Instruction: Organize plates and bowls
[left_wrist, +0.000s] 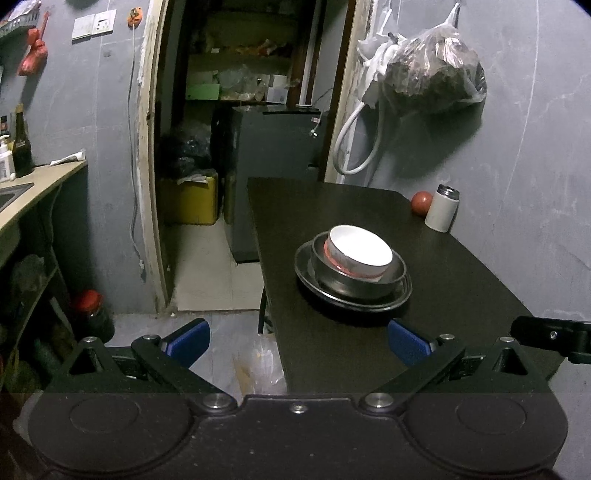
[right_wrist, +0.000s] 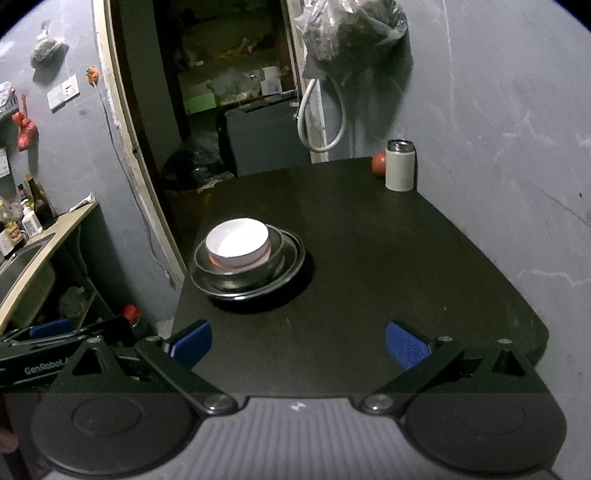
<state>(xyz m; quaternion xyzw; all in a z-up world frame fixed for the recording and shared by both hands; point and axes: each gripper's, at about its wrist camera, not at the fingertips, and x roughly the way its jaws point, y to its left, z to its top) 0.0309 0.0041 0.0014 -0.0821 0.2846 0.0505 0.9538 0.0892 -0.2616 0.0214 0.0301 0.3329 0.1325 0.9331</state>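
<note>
A stack sits on the dark table (left_wrist: 461, 295) (right_wrist: 388, 258): a white bowl (left_wrist: 360, 247) (right_wrist: 237, 238) nested in a steel bowl (left_wrist: 354, 286) (right_wrist: 229, 280), which rests on a steel plate (left_wrist: 310, 275) (right_wrist: 293, 262). My left gripper (left_wrist: 299, 343) is open near the table's front left corner, short of the stack, with nothing between its blue pads. My right gripper (right_wrist: 299, 345) is open above the table's front edge, the stack ahead and to its left. The left gripper's body (right_wrist: 40, 354) shows at the left of the right wrist view.
A white flask (left_wrist: 441, 208) (right_wrist: 400, 166) and a red round fruit (left_wrist: 422, 202) (right_wrist: 379, 165) stand at the table's far right by the wall. A counter with a sink and bottles (left_wrist: 22, 147) lies left. A doorway with a dark cabinet (left_wrist: 273, 177) is behind the table.
</note>
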